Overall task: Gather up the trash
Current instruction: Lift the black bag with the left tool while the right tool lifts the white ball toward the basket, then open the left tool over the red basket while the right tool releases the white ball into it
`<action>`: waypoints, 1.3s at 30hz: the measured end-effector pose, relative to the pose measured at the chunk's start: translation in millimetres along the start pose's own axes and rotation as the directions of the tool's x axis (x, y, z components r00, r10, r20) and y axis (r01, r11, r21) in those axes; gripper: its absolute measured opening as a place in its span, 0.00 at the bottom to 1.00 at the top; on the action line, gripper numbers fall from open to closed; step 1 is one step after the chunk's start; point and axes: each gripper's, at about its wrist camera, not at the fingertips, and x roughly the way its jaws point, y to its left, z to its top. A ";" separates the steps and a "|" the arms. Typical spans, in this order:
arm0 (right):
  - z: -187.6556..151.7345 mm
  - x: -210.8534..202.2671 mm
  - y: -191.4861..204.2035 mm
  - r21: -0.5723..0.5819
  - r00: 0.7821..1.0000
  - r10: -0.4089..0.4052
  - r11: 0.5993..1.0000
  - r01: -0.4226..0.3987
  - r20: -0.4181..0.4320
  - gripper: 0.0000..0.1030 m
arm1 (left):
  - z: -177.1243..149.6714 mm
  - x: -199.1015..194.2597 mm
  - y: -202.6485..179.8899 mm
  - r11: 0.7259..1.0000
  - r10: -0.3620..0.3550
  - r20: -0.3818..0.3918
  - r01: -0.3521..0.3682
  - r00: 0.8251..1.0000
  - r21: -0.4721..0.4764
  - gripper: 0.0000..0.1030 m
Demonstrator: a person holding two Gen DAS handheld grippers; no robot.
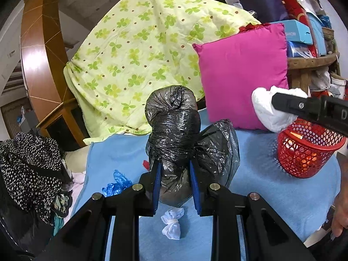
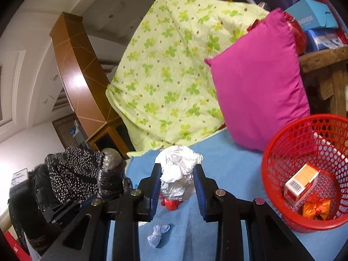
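My left gripper is shut on a crumpled black plastic bag, which stands up between the blue pads above the blue cloth. My right gripper is shut on a wad of white crumpled paper. In the left wrist view that white wad hangs just above the left of the red mesh basket. The basket holds a small carton and an orange wrapper. A white knotted bundle, a blue glove and a red scrap lie on the cloth.
A pink cushion and a green clover quilt lean behind the cloth. A black dotted garment is heaped at the left. A wooden shelf with boxes stands behind the basket. A person's hand shows at the right edge.
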 end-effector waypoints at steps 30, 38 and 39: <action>26.6 -92.0 -104.4 0.224 0.964 -0.161 0.968 0.112 0.213 0.31 | 60.4 -0.2 -90.0 0.959 -0.273 0.072 0.265 0.959 0.100 0.26; 27.1 -108.3 -150.5 0.367 0.952 -0.243 0.916 0.161 0.188 0.33 | 80.8 24.7 -142.7 0.854 -0.515 -0.008 0.514 0.857 0.075 0.29; 27.0 -109.2 -155.4 0.381 0.951 -0.252 0.909 0.169 0.179 0.33 | 81.4 27.9 -148.4 0.842 -0.535 -0.020 0.535 0.845 0.071 0.29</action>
